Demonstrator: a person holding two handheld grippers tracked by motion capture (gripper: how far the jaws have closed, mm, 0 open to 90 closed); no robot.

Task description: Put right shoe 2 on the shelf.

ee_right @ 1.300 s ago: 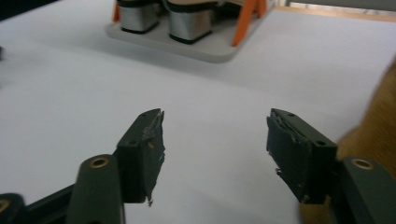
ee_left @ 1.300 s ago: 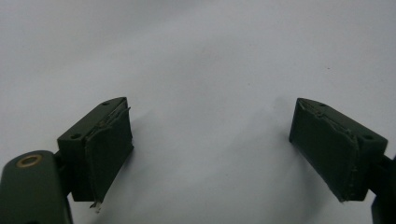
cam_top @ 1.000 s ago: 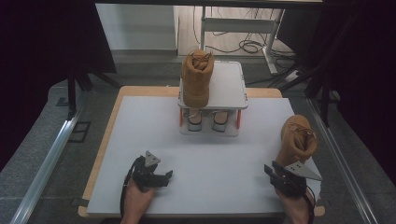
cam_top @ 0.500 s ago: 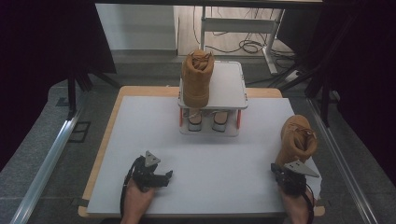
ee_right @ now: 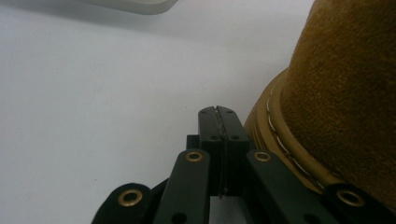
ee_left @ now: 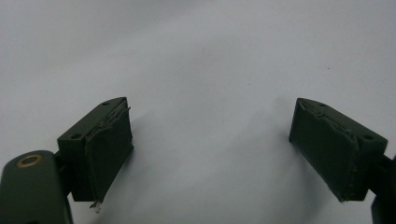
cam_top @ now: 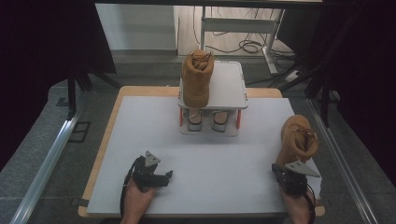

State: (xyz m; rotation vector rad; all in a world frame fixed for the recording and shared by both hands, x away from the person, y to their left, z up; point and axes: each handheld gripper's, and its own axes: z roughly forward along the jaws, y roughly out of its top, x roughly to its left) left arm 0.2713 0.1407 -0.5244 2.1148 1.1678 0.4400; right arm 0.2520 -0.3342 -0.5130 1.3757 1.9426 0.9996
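Right claw [ee_right: 218, 112] back, beside suede boot [ee_right: 341, 93]

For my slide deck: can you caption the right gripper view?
Right hand-held gripper, jaws shut on nothing, sits beside the heel of a tan suede boot on the white table.

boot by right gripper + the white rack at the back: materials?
Boot: looks like tan suede or nubuck, matte and napped, with pale stitching along the welt. Rack: probably white plastic or painted board, smooth top, on red posts; hard to tell which.
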